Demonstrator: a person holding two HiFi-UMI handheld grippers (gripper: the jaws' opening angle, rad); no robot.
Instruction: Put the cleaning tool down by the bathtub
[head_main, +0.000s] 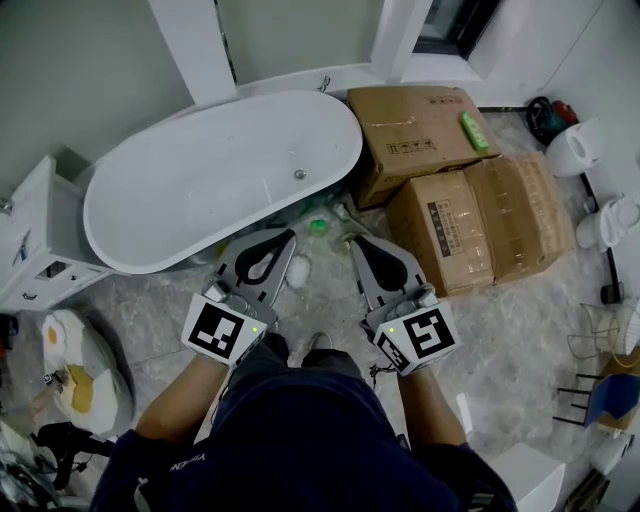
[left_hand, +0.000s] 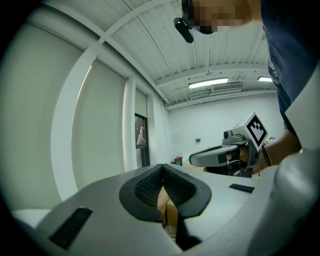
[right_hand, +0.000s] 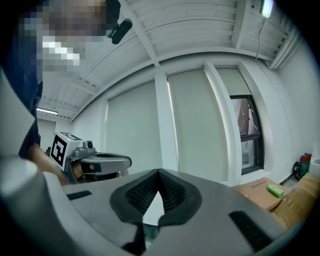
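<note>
Left tool and right tool were both pressed together, nothing held. Cleaning tool, likely the small white object, lay on the floor just beside the bathtub; placement judged complete.

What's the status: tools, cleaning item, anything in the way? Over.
Left tool and right tool shut, holding nothing, side by side. White oval bathtub just ahead. Brown cardboard boxes beside it.
</note>
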